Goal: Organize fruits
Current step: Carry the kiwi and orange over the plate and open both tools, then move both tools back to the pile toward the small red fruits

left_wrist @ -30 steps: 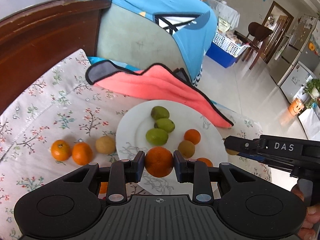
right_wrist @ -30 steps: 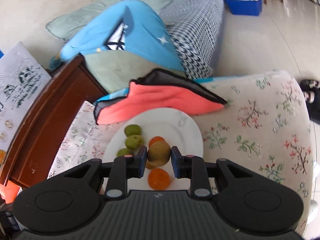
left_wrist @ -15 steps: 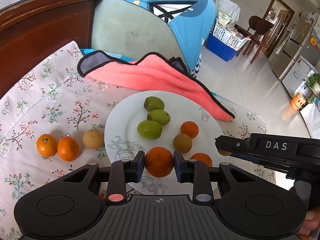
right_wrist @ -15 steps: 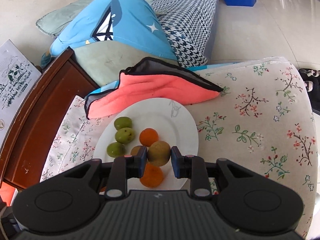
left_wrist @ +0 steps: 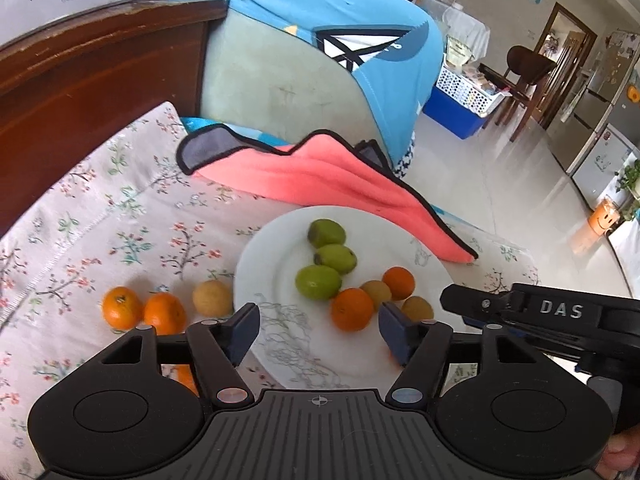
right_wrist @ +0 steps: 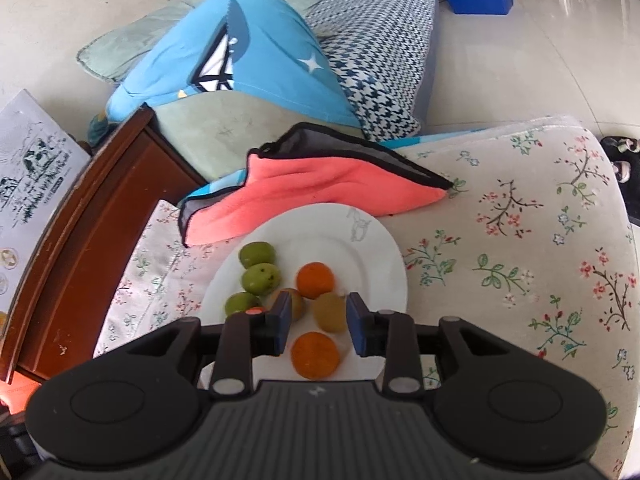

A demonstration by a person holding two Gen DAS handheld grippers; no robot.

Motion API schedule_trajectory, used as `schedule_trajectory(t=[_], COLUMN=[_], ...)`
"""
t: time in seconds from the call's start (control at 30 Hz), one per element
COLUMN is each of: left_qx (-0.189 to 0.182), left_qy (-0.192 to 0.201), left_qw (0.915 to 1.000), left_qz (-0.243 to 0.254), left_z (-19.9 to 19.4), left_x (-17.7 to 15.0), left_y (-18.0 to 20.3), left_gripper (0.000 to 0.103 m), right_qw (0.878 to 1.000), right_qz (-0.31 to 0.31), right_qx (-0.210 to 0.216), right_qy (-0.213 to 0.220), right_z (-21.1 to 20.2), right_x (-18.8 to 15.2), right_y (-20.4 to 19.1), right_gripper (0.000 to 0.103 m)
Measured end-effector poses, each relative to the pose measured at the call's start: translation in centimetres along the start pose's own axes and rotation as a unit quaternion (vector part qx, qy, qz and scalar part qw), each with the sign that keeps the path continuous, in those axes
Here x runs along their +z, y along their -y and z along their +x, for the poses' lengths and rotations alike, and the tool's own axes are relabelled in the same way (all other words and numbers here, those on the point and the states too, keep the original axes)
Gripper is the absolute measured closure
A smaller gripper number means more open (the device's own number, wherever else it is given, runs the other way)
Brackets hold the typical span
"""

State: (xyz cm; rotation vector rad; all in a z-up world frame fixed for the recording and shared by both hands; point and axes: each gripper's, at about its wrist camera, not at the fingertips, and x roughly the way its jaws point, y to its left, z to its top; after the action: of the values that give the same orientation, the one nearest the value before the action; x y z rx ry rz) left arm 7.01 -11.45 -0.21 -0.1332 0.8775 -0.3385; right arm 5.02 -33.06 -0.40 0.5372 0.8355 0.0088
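A home living room was shown. A floral-covered seat (right_wrist: 520, 240) was set beside a dark wooden cabinet (left_wrist: 80, 80), and a sofa with a houndstooth throw (right_wrist: 380, 48) and a blue blanket (left_wrist: 340, 32) was seen behind it. A tiled floor (left_wrist: 500, 200) led to a dining chair (left_wrist: 528, 64), a laundry basket (left_wrist: 464, 88), a refrigerator (left_wrist: 600, 92) and a doorway (left_wrist: 568, 36). Slippers (right_wrist: 622, 158) were left on the floor.

White plate (left_wrist: 276, 280) holds green (left_wrist: 318, 282) and orange fruit (left_wrist: 352, 309); floral beige cloth (left_wrist: 120, 232); coral towel (left_wrist: 320, 180), black-edged, far side.
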Motion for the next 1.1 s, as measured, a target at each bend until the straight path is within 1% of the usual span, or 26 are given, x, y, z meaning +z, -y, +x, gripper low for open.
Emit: schedule_trajectory(t=[0.07,0.1,0.13,0.17,0.23,0.3,0.37,0.4,0.53,0.6,0.67,0.8,0.9,0.97,1.1], left_qx=[0.003,0.002,0.001,-0.001,-0.007,-0.010,-0.006,-0.003,0.011,0.011,0.009,0.001,-0.008,-0.011,-0.011], left_qy=[-0.005,-0.008,-0.011,-0.014,-0.018,-0.018,-0.017,-0.014,-0.007,-0.006,-0.005,-0.005,-0.014,-0.021,-0.037], left_qw=[1.0000,1.0000,0.9999,0.9999,0.9997,0.9996,0.9996,0.9996,0.9992,0.9987,0.9983,0.9975,0.9966,0.9959,0.9945], left_qz=[-0.001,-0.003,-0.006,-0.009,-0.014,-0.017,-0.021,-0.024,-0.039,-0.049,-0.057,-0.071,-0.080,-0.087,-0.097], left_z=[-0.1,-0.1,-0.1,-0.2,-0.4,-0.7,-1.0,-1.3,-2.0,-2.4,-2.7,-3.4,-3.5,-3.5,-3.5], left_x=[0.1,0.2,0.2,0.2,0.2,0.2,0.3,0.2,0.3,0.4,0.5,0.4,0.4,0.4,0.3], left_y=[-0.4,-0.6,-0.8,-1.0,-1.3,-1.7,-2.1,-2.3,-3.6,-4.3,-5.1,-6.5,-7.5,-8.2,-9.4], left_gripper=[0.031,0.029,0.027,0.023,0.019,0.017,0.013,0.013,0.012,0.012,0.012,0.009,0.007,0.004,0.003], right_qw=[1.000,1.000,1.000,1.000,0.999,0.999,0.999,0.999,0.997,0.996,0.995,0.993,0.992,0.990,0.984], right_qz=[-0.006,-0.009,-0.014,-0.018,-0.026,-0.033,-0.040,-0.045,-0.066,-0.080,-0.092,-0.107,-0.115,-0.126,-0.157], right_qx=[0.006,0.008,0.009,0.011,0.016,0.022,0.027,0.029,0.038,0.041,0.043,0.051,0.059,0.065,0.077], right_qy=[0.002,0.004,0.006,0.008,0.010,0.010,0.011,0.011,0.010,0.009,0.008,0.002,-0.006,-0.012,-0.023], right_z=[-0.2,-0.3,-0.5,-0.6,-0.8,-1.0,-1.1,-1.2,-1.3,-1.3,-1.2,-0.9,-0.7,-0.5,-0.1], right_x=[0.0,-0.1,-0.1,-0.1,-0.2,-0.3,-0.5,-0.5,-1.0,-1.3,-1.6,-2.1,-2.5,-3.0,-4.0], right_y=[-0.4,-0.6,-0.8,-1.0,-1.4,-1.8,-2.3,-2.5,-3.5,-4.1,-4.6,-5.3,-5.8,-6.2,-7.4], right_gripper=[0.067,0.066,0.066,0.066,0.065,0.061,0.057,0.054,0.050,0.049,0.046,0.045,0.045,0.045,0.045])
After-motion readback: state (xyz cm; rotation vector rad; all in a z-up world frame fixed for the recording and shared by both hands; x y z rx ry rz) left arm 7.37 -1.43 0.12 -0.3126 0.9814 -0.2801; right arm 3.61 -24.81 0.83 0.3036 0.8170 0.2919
